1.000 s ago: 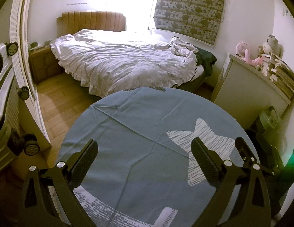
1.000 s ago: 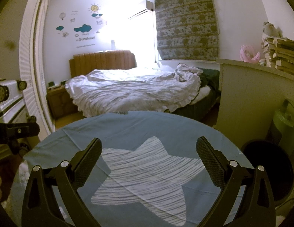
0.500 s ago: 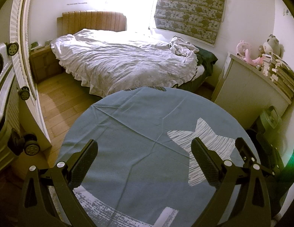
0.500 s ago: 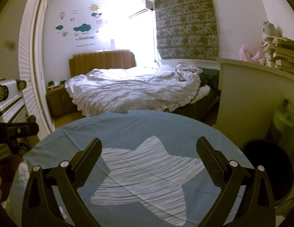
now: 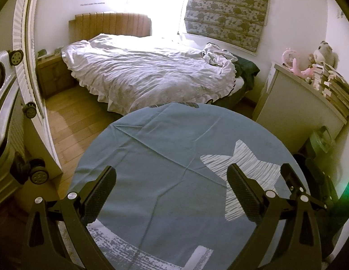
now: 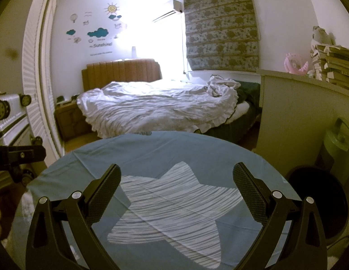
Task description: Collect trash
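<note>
No trash shows in either view. My left gripper [image 5: 171, 182] is open and empty above a round table with a blue cloth [image 5: 156, 148] that has a white star print. My right gripper [image 6: 176, 180] is open and empty over the star on the same cloth [image 6: 163, 148]; part of it also shows at the right in the left wrist view [image 5: 291, 180]. A black bin [image 6: 318, 204] with a dark opening stands on the floor right of the table. The left gripper's arm [image 6: 19, 155] shows at the left edge of the right wrist view.
A bed with a rumpled white duvet [image 5: 147, 74] lies beyond the table. A white cabinet [image 5: 296, 105] with books and toys stands at the right, with a green canister [image 6: 336, 144] below it. A suitcase with wheels [image 5: 8, 112] stands at the left.
</note>
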A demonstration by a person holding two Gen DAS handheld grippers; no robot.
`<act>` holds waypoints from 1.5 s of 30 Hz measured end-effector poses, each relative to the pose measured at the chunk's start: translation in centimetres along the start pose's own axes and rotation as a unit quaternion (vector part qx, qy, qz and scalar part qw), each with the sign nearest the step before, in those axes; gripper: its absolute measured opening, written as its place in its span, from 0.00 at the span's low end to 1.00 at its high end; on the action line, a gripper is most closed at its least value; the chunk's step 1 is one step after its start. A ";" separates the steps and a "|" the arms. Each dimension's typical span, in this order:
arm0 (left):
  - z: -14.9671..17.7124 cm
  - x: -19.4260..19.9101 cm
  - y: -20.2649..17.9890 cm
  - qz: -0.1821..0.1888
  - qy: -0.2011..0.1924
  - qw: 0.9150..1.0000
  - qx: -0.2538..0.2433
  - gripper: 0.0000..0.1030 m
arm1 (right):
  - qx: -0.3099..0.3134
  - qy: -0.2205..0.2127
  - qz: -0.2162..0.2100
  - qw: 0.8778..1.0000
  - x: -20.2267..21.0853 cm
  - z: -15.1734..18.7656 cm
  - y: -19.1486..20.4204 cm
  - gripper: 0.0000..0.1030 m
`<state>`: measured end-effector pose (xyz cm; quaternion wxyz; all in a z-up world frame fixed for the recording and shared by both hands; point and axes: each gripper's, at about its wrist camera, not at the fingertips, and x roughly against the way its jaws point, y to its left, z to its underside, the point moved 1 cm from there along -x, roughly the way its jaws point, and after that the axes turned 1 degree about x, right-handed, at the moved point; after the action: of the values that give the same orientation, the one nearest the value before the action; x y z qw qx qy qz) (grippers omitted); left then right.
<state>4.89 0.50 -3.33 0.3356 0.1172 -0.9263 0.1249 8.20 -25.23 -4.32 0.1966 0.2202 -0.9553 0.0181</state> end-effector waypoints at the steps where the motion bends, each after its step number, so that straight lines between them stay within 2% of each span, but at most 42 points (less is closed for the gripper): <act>1: 0.0 0.0 0.0 -0.001 0.000 1.000 0.000 0.95 | 0.000 0.000 0.000 1.000 0.0 0.0 0.0 0.95; 13: 0.1 0.1 0.1 -0.001 0.000 1.000 0.002 0.95 | 0.001 0.000 0.000 1.000 0.0 -0.1 0.1 0.95; 21: 0.0 0.7 0.4 0.007 -0.014 1.000 -0.003 0.95 | 0.002 0.001 0.000 1.000 0.0 0.0 -0.1 0.95; 45: -0.4 0.6 0.3 0.006 -0.008 1.000 -0.005 0.95 | 0.004 0.002 -0.001 1.000 0.1 0.0 -0.3 0.95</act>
<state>4.59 0.80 -2.63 0.3284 0.1107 -0.9301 0.1213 8.27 -25.52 -4.27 0.1975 0.2214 -0.9547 0.0219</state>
